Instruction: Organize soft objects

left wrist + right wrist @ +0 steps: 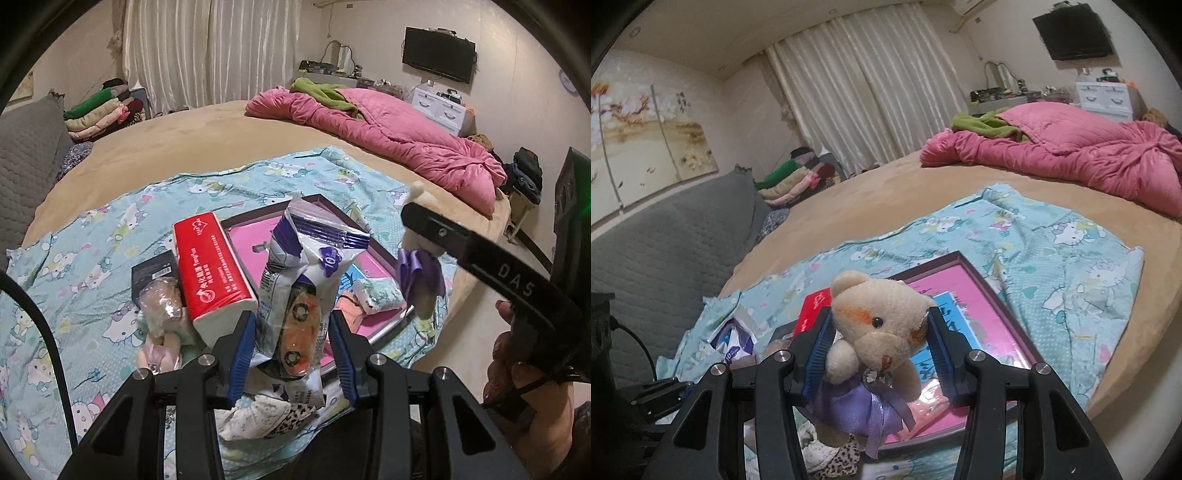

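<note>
Purple-and-white plastic tissue pack [295, 284] sits clamped between the blue pads of the left tongs [291, 350], raised above the framed tray [384, 325] on the cartoon-print sheet [92, 266]; the right tongs [879, 354] grip a cream teddy bear [879, 325] in a lilac skirt by its head; a red tissue pack [212, 269] lies beside the tray.

Glossy crinkled plastic is seen on the tissue pack [306, 280]. Matt fuzzy plush covers the teddy bear [882, 325], with a shiny satin skirt [857, 406]. Printed cotton-like cloth forms the sheet [1052, 236].
</note>
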`<action>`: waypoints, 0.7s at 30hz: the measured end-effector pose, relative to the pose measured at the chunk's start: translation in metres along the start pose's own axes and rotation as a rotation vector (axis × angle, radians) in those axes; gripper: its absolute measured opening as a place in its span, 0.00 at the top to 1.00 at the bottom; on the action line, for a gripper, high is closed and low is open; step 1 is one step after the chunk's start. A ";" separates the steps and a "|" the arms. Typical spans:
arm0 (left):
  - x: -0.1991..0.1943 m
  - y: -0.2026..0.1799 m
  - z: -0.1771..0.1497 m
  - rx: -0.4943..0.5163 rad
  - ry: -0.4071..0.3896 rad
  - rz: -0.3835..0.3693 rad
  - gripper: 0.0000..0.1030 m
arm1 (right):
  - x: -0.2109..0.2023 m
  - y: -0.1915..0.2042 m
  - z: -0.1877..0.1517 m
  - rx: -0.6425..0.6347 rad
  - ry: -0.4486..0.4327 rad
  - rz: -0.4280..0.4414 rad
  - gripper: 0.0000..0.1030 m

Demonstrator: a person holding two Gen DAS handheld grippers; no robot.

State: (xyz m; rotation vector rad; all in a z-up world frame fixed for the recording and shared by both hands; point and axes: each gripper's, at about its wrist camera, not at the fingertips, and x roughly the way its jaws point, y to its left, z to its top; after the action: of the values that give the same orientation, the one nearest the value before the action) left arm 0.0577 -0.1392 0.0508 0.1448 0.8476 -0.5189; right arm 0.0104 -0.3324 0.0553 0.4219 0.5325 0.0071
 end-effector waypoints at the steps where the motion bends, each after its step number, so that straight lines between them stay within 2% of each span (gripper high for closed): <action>1: 0.002 -0.002 0.001 0.002 0.001 -0.002 0.60 | 0.000 -0.003 0.001 0.006 -0.003 -0.004 0.50; 8: 0.019 -0.011 0.009 0.019 0.022 -0.005 0.60 | 0.002 -0.025 0.017 0.050 -0.008 -0.037 0.50; 17: 0.062 -0.016 0.026 -0.013 0.102 -0.045 0.60 | 0.044 -0.047 0.050 0.168 0.128 -0.058 0.50; 21: 0.081 -0.010 0.033 -0.042 0.132 -0.050 0.60 | 0.056 -0.050 0.053 0.188 0.162 -0.089 0.50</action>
State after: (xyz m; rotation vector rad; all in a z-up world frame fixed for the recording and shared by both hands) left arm 0.1193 -0.1892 0.0133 0.1207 0.9927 -0.5419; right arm 0.0793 -0.3921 0.0493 0.5842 0.7146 -0.0959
